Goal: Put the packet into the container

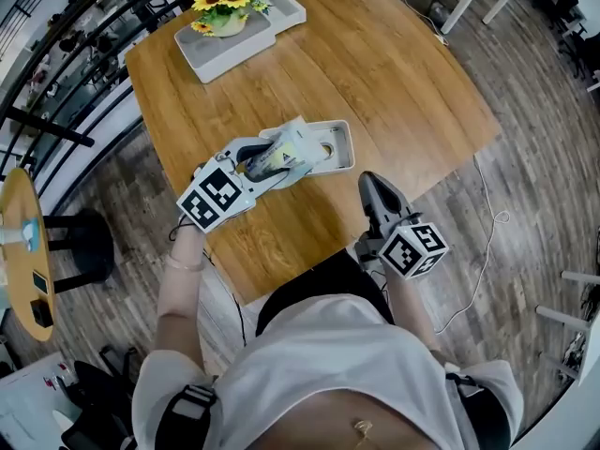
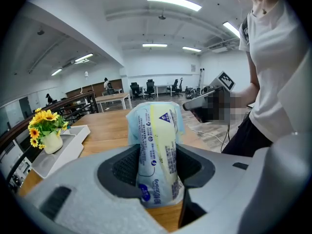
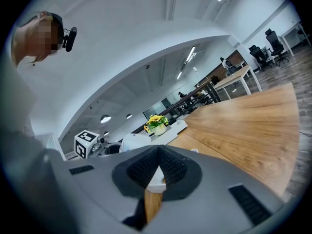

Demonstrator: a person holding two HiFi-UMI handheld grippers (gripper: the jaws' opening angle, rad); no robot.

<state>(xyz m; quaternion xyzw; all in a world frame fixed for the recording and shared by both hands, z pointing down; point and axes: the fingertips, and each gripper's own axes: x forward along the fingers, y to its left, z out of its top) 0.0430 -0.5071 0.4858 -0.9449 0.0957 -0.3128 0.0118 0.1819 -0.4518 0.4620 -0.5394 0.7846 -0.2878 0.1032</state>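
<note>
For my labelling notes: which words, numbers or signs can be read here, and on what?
Pale blue and yellow plastic packet in the left hand-held gripper: a blue triangle sign; the small print is too blurred to read.
Left marker cube, right marker cube: black-and-white square patterns, no words.

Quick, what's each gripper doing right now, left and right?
Left gripper: closed on the packet, which stands upright between its jaws.
Right gripper: shut, jaw tips together, nothing held.
</note>
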